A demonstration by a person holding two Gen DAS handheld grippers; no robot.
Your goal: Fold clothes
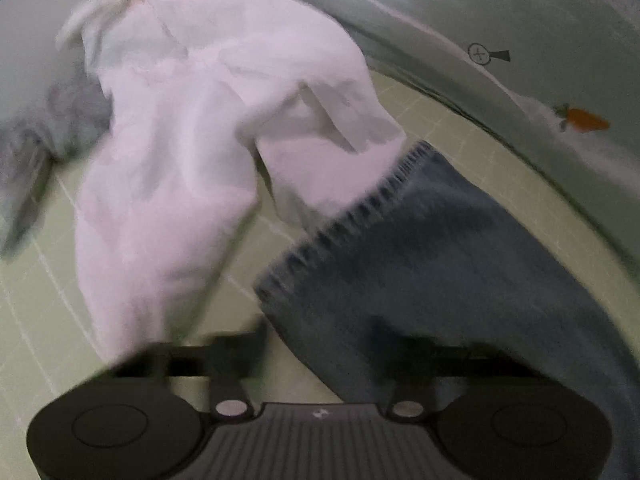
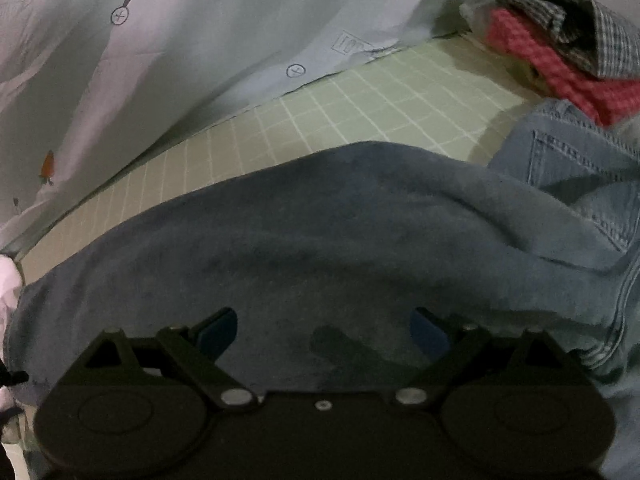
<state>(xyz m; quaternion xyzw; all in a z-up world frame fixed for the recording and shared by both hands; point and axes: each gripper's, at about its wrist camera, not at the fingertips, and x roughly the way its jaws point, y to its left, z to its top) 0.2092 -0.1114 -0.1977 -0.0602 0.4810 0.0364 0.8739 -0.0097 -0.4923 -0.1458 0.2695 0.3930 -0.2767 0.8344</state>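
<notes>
**Two garments on the grid mat, both grippers spread over the blue one**

Left wrist view, blurred. A crumpled white cotton garment [image 1: 192,152] fills 9 to 12 o'clock, bunched, one loose flap hanging toward centre; whether any of it is lifted off the pale green grid-lined mat [image 1: 32,320] cannot be told. At 4 o'clock lies a dark blue knitted garment with a ribbed hem [image 1: 420,260], the hem running diagonally and touching the white flap. A pale printed sheet with a small orange carrot motif [image 1: 560,20] backs the mat from 12 to 3.

Left gripper [image 1: 320,344]: fingers spread wide, nothing between them; the right-hand finger appears to overlie the blue knit, contact not resolvable.

Right wrist view. The blue knit [image 2: 320,240] spans 8 to 4 o'clock, humped rather than flat. At 3 o'clock a light denim piece with a stitched pocket [image 2: 568,168]; at 1 o'clock a stack of red checked and dark plaid cloth [image 2: 560,44].

Right gripper [image 2: 324,330]: blue-padded fingers [image 2: 218,330] wide apart, just over the knit, gripping nothing.

Judgement: neither garment lies folded. For a clean fold, pinch a single layer at the ribbed hem corners, draw the knit taut and flat, and keep the white flap clear of it.
</notes>
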